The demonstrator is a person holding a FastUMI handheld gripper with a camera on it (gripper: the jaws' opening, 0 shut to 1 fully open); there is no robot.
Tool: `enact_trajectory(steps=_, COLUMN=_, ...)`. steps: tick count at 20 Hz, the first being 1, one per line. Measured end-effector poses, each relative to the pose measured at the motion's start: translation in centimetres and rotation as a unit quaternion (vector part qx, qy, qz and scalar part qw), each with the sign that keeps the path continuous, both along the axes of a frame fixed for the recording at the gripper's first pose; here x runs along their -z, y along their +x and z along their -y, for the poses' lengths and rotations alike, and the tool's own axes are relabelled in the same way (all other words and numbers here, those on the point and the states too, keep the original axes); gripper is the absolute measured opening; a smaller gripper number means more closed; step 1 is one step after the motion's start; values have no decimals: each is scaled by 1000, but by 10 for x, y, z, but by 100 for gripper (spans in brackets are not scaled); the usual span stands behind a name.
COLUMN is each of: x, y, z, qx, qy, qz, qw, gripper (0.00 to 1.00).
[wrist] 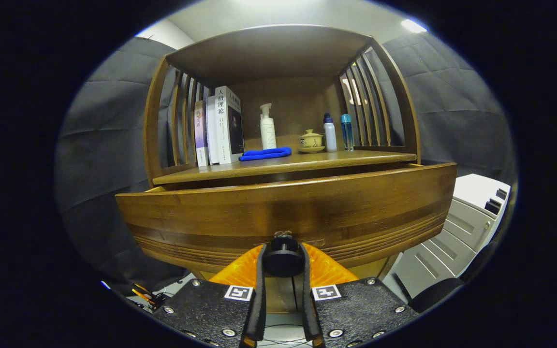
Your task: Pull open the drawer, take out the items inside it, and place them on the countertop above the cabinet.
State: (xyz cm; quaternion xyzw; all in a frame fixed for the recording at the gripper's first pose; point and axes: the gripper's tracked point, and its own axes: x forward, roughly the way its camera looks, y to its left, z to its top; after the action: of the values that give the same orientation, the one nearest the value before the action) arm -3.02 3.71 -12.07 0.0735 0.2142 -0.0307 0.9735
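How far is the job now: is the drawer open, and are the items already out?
The drawer looks pulled partly out, its front standing forward of the countertop. In hand: the gripper is shut on the drawer knob, one finger on each side. Left: the drawer's inside is hidden, so taking the items out and placing them on the countertop is apparently not yet begun.

Fingers (pixel 259 270) flank the knob (pixel 283 261) on the drawer (pixel 288 208) below the countertop (pixel 283 164).
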Motion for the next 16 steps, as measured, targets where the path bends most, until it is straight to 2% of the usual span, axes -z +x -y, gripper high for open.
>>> enact_trajectory(steps=5, x=1, y=-22, z=-2, qx=-15, qy=-5, qz=-7, qw=1000, gripper=31)
enact_trajectory(steps=10, x=-2, y=-28, z=-6, qx=-2, qy=1, qz=-9, qw=1000, gripper=31)
enact_trajectory(steps=16, x=-5, y=-48, z=-7, qx=-8, qy=-2, qz=-7, qw=1000, gripper=31)
